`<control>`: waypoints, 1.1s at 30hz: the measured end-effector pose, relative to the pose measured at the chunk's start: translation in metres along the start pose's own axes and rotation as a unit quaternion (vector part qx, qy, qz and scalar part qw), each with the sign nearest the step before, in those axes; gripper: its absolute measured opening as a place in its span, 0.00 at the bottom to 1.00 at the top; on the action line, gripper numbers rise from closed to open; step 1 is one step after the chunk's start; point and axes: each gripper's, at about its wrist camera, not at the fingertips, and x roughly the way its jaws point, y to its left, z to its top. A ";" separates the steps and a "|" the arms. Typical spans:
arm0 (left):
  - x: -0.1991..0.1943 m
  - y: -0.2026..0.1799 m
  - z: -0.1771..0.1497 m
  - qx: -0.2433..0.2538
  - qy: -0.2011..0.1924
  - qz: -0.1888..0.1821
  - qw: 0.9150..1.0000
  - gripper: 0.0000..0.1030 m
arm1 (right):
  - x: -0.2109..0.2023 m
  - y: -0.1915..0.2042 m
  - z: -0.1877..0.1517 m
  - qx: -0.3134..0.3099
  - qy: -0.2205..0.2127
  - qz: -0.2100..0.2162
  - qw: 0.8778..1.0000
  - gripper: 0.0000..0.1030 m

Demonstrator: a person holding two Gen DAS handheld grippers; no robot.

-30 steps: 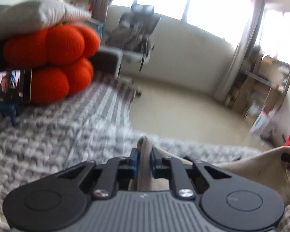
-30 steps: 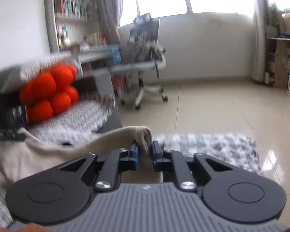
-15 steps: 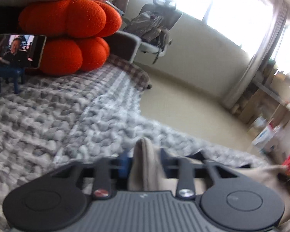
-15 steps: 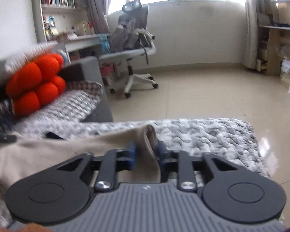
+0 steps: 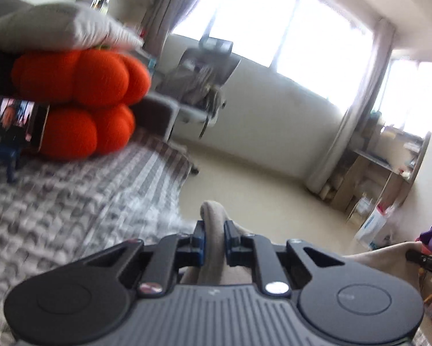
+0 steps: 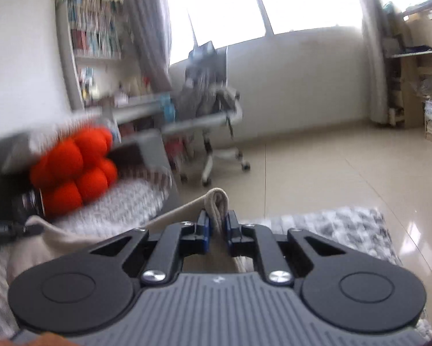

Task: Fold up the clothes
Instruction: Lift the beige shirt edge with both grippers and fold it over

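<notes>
The left gripper (image 5: 214, 240) is closing, pinching a fold of the beige garment (image 5: 213, 216) above the grey knitted blanket (image 5: 71, 207). The right gripper (image 6: 217, 227) is likewise closing, clamping the garment's other end, cloth stretching between them.

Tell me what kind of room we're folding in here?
Most likely a lived-in home room, a bedroom or study: a bookshelf on the wall, a swivel office chair by the big windows, and a grey knitted blanket with an orange cushion where the beige garment lies.
</notes>
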 end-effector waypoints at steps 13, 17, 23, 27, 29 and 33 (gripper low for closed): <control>0.021 0.011 -0.008 0.007 0.058 0.051 0.997 0.46 | 0.029 -0.009 -0.013 -0.004 0.077 -0.084 0.994 0.35; 0.031 0.008 -0.004 0.002 0.086 0.051 0.995 0.44 | 0.041 -0.001 -0.003 -0.025 0.089 -0.060 0.994 0.35; 0.038 -0.010 -0.013 0.094 0.093 0.045 0.990 0.08 | 0.064 0.015 -0.013 -0.096 0.133 -0.077 0.984 0.12; 0.015 -0.001 -0.004 0.040 0.026 0.012 0.999 0.08 | 0.030 0.004 -0.002 -0.007 0.058 -0.044 0.997 0.12; 0.013 0.001 -0.004 0.027 0.010 0.009 1.000 0.08 | 0.024 0.004 -0.003 0.010 0.036 -0.056 0.998 0.12; 0.026 -0.008 -0.014 0.055 0.026 0.045 0.997 0.08 | 0.046 0.008 -0.019 -0.008 0.073 -0.101 0.992 0.12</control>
